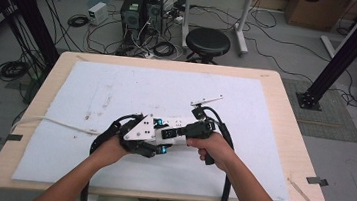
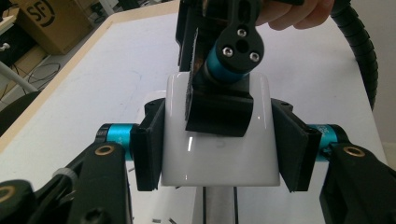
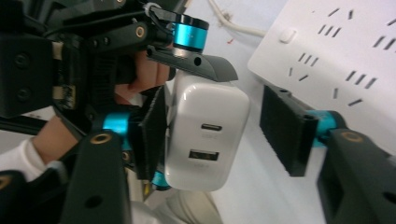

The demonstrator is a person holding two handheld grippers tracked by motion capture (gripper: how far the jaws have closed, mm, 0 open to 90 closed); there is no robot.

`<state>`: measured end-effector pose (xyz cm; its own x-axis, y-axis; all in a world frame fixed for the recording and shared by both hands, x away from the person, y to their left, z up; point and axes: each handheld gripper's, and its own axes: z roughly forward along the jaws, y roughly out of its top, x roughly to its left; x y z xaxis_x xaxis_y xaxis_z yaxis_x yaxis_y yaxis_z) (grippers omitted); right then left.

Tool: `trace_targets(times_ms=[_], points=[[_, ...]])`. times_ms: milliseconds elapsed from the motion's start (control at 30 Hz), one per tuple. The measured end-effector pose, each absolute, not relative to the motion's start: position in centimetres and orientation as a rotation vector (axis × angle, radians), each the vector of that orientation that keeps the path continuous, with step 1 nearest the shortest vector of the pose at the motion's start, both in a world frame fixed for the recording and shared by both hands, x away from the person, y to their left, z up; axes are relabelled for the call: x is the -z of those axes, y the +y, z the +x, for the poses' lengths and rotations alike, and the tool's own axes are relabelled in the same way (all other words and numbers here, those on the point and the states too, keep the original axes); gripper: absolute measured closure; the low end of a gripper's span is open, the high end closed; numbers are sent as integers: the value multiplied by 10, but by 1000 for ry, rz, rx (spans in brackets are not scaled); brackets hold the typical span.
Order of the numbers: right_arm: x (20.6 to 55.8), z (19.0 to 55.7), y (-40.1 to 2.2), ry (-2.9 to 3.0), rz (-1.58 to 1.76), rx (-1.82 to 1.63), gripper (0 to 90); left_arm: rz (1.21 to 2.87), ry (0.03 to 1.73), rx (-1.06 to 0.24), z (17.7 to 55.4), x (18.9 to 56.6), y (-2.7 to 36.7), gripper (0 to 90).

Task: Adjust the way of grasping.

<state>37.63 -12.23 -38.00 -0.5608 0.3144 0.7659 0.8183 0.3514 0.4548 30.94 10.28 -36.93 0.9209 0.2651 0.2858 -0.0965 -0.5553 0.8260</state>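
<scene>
- High view: the left hand-held gripper [image 1: 155, 137] and the right hand-held gripper [image 1: 183, 131] meet tip to tip over the middle of the white mat [image 1: 117, 89] that covers the worktop [image 1: 285, 122]. Each is carried in one of the person's hands, whose forearms come in from the bottom edge. A white power strip [image 1: 176, 123] lies on the mat beneath the two tools, and its white cable [image 1: 58, 124] runs off to the left. The charger is too small to make out here.
- Left gripper view: the left hand-held gripper [image 2: 219, 144] is clamped on a white charger block [image 2: 219, 154]; both black pads press flat on the block's two opposite sides, so its jaws stand only as wide as the block. One jaw of the right hand-held gripper [image 2: 219, 109] comes down from above and lies against the block's upper face.
- Right gripper view: the right hand-held gripper [image 3: 219, 135] stands partly open around the same charger block [image 3: 205, 135], whose face with two ports is turned to the camera. The left pad [image 3: 154, 135] lies against the block's side; the right pad [image 3: 285, 133] stands clear of it with a visible gap, so nothing is gripped. The block sits between the jaws, nearer the left one. The left hand-held gripper [image 3: 187, 60] holds the block from the far side. The power strip [image 3: 336, 51] with its rows of sockets lies just beyond, at the upper right.
</scene>
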Motion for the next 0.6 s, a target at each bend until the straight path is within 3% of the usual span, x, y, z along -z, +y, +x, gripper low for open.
trace_targets(times_ms=[167,267,333,367,600], points=[[380,376,-122,-2037,-959,1164,577,2108,120,-474,310,371,103,424],[378,374,-121,-2066,-945,1173,606,2120,120,-476,310,373,102,407],[378,373,-121,-2097,-939,1172,620,2133,177,-460,312,374,102,261],[378,373,-122,-2101,-949,1174,624,2132,191,-448,312,374,103,230],[375,376,-141,-2101,-1007,1269,632,2119,272,-455,310,380,126,222]])
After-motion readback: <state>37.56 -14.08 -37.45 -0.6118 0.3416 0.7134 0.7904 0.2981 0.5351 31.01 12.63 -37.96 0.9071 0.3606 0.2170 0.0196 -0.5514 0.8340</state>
